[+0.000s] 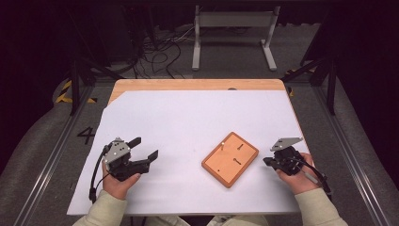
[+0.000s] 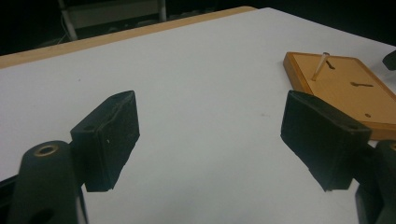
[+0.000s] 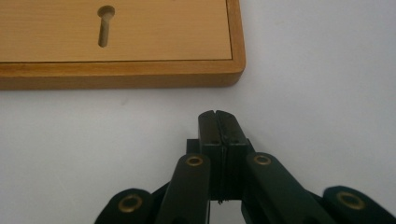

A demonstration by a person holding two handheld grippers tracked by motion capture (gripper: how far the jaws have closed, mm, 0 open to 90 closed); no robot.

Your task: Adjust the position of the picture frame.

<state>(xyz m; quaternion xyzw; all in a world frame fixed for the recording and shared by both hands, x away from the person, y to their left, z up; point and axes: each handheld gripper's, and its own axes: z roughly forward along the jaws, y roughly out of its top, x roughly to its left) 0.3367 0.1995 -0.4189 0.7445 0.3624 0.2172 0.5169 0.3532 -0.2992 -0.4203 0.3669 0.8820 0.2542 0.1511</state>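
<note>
Right gripper (image 3: 217, 113) beside wooden board (image 3: 140, 72)

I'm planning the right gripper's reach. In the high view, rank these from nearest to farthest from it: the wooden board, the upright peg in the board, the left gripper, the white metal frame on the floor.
1. Flat rectangular wooden board, just left of the shut right gripper.
2. Thin upright peg, at the board's far left corner.
3. Open left gripper, across the white sheet.
4. White metal frame, beyond the table's far edge.
</note>
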